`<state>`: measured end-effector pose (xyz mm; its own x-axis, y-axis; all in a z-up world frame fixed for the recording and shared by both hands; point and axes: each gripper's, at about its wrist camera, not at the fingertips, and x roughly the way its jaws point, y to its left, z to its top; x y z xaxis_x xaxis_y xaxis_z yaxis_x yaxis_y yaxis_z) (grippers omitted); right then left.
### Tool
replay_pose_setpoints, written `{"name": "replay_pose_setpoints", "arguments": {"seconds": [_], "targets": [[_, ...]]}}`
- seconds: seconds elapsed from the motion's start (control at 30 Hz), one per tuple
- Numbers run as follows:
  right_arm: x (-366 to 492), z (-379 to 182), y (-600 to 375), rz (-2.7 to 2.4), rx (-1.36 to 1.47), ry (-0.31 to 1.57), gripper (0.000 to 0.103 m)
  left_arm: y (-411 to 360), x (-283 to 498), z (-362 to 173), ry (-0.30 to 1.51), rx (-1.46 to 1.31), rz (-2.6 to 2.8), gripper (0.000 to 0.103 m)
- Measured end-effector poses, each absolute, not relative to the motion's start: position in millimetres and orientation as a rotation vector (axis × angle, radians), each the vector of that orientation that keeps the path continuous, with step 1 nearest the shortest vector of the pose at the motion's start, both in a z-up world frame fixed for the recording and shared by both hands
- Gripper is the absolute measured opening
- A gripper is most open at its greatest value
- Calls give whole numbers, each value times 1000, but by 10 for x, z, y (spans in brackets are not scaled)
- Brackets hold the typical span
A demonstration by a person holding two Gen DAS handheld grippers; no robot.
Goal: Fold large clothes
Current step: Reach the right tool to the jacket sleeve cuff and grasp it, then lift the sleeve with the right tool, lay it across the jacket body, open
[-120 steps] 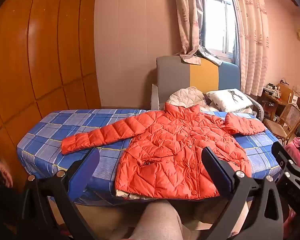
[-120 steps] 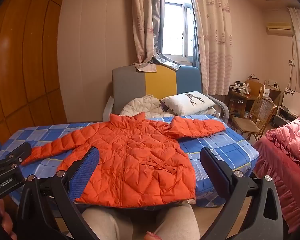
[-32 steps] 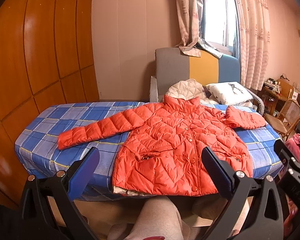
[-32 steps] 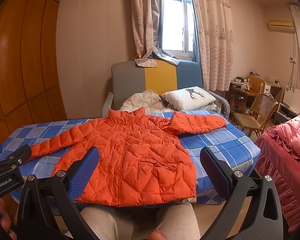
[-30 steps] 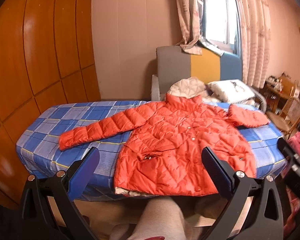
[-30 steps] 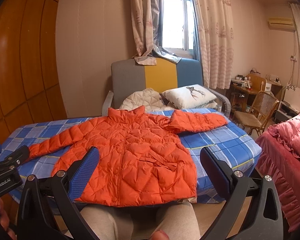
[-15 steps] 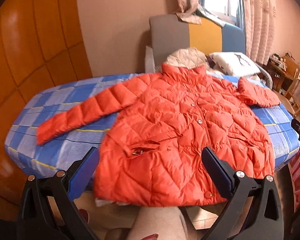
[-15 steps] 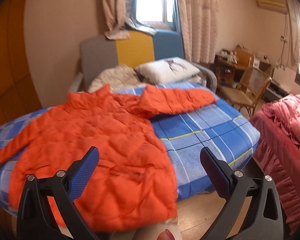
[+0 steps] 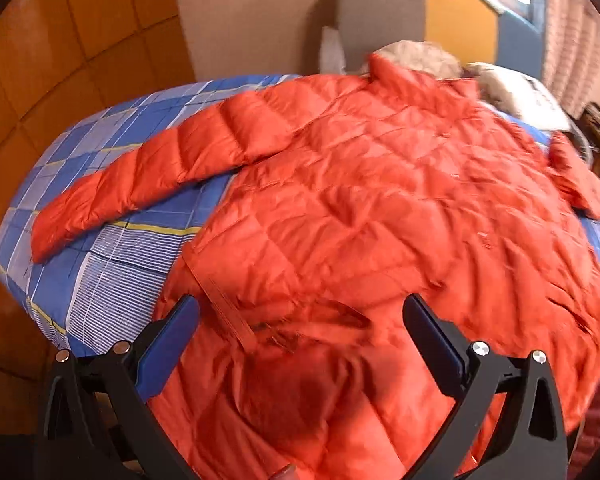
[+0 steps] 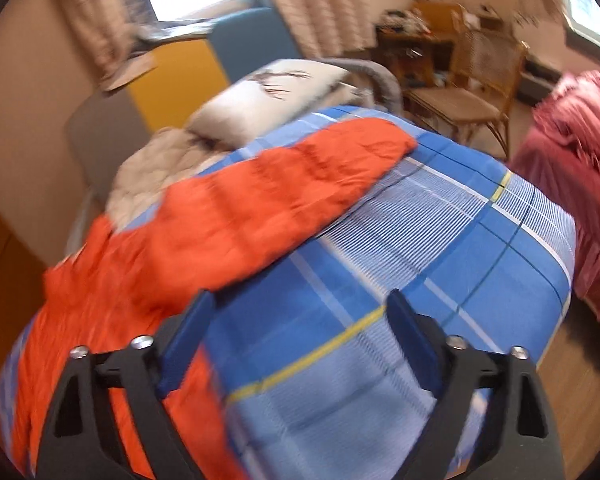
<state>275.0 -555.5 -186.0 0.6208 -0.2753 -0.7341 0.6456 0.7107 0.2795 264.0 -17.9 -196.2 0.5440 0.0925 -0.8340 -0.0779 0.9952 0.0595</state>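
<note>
**Both grippers just dropped in over the jacket, fold about to start**

So a second ago both cameras were hanging back with the whole bed in frame. Now they've swung in close and tipped down, and everything's a bit motion-blurred.

Starting from the left: the orange puffer jacket (image 9: 380,208) is lying flat, front up, on the blue checked bedspread (image 9: 100,280). Its left sleeve (image 9: 148,184) stretches out toward the left edge of the bed, well clear of the body panel. The left gripper (image 9: 300,332) is over the near hem area, roughly above the pocket, fingers spread wide with nothing between them. Can't tell if it's touching fabric yet.

Moving right: the right gripper (image 10: 300,316) is also spread apart and empty, hovering over bare bedspread on the right side, just beside the jacket's right edge. The right sleeve (image 10: 300,184) runs off toward the far right, ending near the white pillow (image 10: 272,96) on the sofa behind the bed. A pink quilt (image 10: 572,152) is off at the far right, plus a rattan chair (image 10: 468,92).

My read: nothing's folded yet, the jacket's laid out just as it was. The approach looks like a setup for grabbing a sleeve or side edge to bring inward. That puffy, slippery fabric probably needs a good deep pinch or it'll slide out.
</note>
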Motion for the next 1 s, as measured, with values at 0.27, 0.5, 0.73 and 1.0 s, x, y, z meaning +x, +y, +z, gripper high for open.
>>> {"name": "replay_pose_setpoints", "arguments": {"seconds": [0.27,0.5,0.73,1.0], "targets": [[3187,-2175,-6310,-628,759,683,58,22,2904,-2200,1025,-81,129,101],[3516,-2383,-6680,-672,882,656,58,41,3044,-2333,1011,-43,178,101],[3748,-2458,-6894,-720,880,624,44,-31,3135,-2358,990,35,202,101],[3741,-2400,-6899,-683,892,560,5,24,3225,-2482,1046,-10,202,101]]}}
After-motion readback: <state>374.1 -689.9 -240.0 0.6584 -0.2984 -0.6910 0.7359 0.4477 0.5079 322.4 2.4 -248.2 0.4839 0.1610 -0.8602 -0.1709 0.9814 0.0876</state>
